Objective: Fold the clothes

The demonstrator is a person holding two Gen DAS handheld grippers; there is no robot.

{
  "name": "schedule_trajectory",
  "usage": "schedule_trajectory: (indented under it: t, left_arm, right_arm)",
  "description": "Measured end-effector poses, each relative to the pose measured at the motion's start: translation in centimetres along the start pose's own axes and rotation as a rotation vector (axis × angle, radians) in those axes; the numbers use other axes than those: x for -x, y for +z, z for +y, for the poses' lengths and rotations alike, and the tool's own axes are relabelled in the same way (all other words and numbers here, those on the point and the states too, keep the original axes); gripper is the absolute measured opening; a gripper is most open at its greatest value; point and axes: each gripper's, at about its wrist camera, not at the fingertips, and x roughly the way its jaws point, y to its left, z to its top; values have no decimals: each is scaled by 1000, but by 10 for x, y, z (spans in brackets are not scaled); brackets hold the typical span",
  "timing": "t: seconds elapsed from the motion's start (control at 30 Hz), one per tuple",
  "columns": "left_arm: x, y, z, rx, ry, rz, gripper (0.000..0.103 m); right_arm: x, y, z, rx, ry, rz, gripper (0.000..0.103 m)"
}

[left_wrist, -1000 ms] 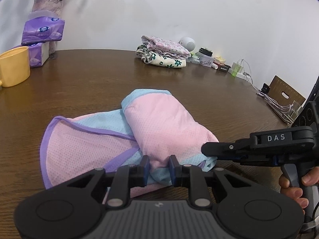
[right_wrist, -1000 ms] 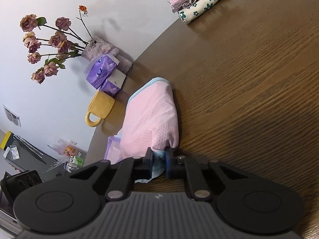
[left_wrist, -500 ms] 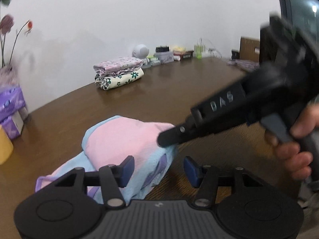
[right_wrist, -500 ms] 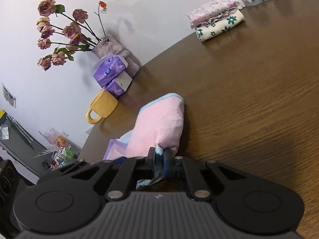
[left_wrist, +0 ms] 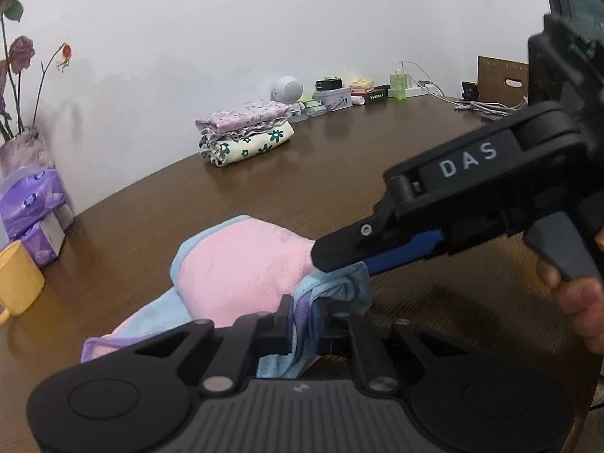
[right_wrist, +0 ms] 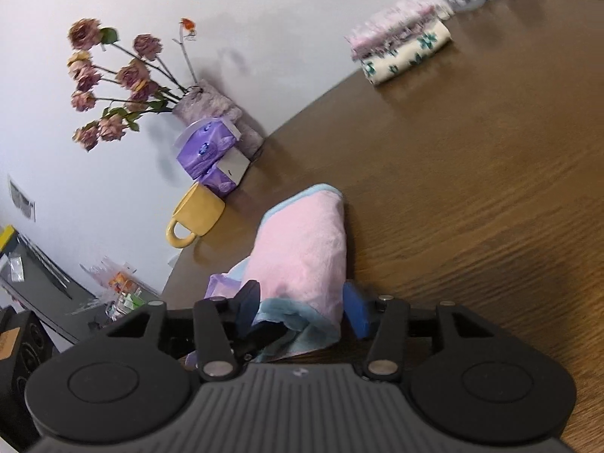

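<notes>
The left gripper had just snapped its jaws closed, and they pinched the near blue-and-purple hem of the small pink mesh garment with pale blue and purple trim, which lay bundled on the brown wooden table. Over on the other side, the right gripper had just been opening: its fingers stood spread, the pink fold sitting loose between them, no pad pressing. The garment's long axis ran away from both sets of fingers toward the wall, its rounded far end nearest the yellow mug. Both hands crowded that same near edge, the right gripper's tip resting just above the left's pinch. Judging by this, the left held control, and any next fold would likely carry that near hem forward along the axis. A finished stack of folded floral clothes waited well apart.
</notes>
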Motion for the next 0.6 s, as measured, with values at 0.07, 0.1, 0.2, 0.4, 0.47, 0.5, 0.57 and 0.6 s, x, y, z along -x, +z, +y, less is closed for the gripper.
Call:
schedule_trajectory:
  t: [0.07, 0.1, 0.2, 0.4, 0.47, 0.5, 0.57, 0.6]
  left_arm:
    - [-2, 2, 4, 21, -6, -1, 8]
    - [-3, 2, 7, 34, -10, -1, 8]
    - [-2, 0, 14, 81, -18, 0, 8]
    - [-1, -2, 24, 147, -46, -1, 8]
    - [-2, -3, 25, 156, -50, -3, 8]
    - [-2, -3, 25, 159, -53, -3, 8]
    - [-2, -4, 26, 165, -61, -2, 11]
    - [-3, -5, 26, 171, -68, 1, 12]
  right_arm:
    - [-7, 0, -6, -39, 10, 20, 50]
    - [-11, 0, -8, -56, 9, 31, 50]
    - [-19, -2, -11, -89, 20, 45, 50]
    - [-22, -3, -14, -115, 40, 41, 50]
    - [-23, -3, -13, -116, 41, 39, 50]
    - [-24, -3, -12, -116, 41, 38, 50]
    - [-25, -3, -12, -119, 40, 34, 50]
    - [-26, -3, -12, -120, 37, 32, 49]
